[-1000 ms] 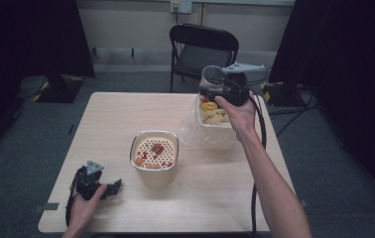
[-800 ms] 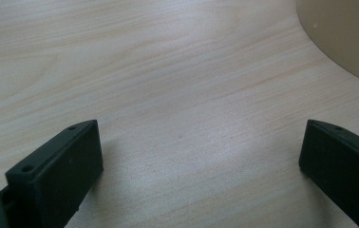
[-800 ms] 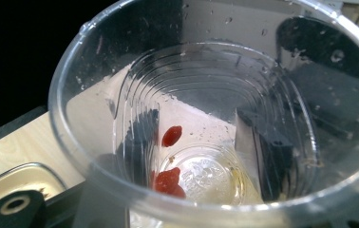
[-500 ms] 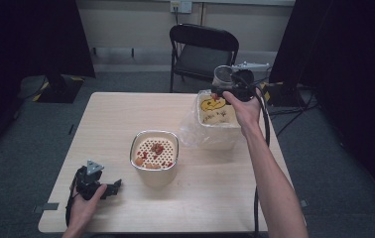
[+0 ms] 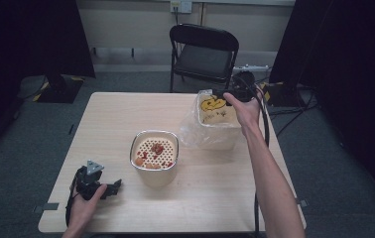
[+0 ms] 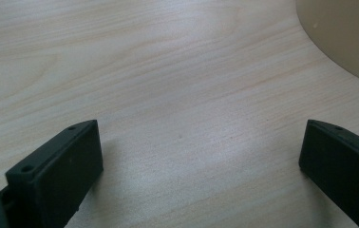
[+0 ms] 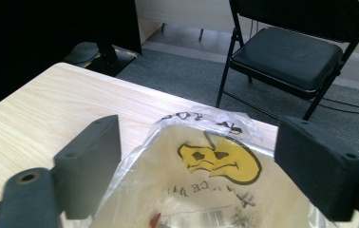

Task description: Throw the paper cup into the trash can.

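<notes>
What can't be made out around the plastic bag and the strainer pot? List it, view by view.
- High view: contents of the plastic bag, too small and veiled by crinkled film.
- Right gripper view: bag's lower part, cut off by the bottom edge; its print is blurred.
- High view: right tool, mostly hidden by the hand.
- Left gripper view: strainer pot, cut off at the corner.

Black hand-held gripper (image 5: 97,186), grey three-cornered plate, black trailing cable, bare forearms

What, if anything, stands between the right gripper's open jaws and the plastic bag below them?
Nothing visible does. The right gripper, whose jaws have just been opening, hangs over the plastic bag with only open air between them, no pad pressing on it.
</notes>
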Motion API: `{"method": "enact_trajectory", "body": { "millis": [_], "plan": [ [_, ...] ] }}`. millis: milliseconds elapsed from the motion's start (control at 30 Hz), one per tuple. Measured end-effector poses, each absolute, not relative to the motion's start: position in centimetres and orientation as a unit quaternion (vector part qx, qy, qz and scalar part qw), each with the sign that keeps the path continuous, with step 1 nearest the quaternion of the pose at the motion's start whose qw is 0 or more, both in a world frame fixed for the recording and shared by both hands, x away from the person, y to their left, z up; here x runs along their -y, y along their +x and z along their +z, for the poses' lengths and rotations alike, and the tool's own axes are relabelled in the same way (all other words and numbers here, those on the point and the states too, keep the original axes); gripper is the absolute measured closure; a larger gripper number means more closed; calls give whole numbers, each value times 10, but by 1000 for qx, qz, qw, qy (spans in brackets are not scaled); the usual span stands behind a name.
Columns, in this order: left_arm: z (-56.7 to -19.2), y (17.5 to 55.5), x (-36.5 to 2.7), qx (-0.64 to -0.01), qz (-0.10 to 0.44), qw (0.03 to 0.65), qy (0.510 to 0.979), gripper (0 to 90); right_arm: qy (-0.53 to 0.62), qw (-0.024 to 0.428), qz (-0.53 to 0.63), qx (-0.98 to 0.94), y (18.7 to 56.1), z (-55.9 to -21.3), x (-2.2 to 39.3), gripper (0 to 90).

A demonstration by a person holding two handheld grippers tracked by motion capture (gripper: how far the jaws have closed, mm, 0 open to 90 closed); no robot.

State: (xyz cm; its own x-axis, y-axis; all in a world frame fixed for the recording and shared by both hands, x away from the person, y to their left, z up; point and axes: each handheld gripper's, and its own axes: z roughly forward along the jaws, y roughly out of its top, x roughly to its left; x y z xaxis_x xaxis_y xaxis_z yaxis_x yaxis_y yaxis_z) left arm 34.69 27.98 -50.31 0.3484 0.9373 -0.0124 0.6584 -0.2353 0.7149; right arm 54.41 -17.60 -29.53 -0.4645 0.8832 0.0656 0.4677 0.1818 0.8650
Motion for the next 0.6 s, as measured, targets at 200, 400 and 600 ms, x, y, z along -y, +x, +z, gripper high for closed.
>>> {"method": "enact_trajectory", "body": {
  "millis": [200,400,600],
  "plan": [
    [-503,347,-280,-529,218,322,755,0,453,227,453,-733,537,-294,178,153],
    [-503,347,-280,-528,218,322,755,0,432,205,473,-740,513,-304,178,161],
    [-503,347,-280,-528,217,322,755,0,410,215,480,-745,487,-302,179,164]
  ]
}}
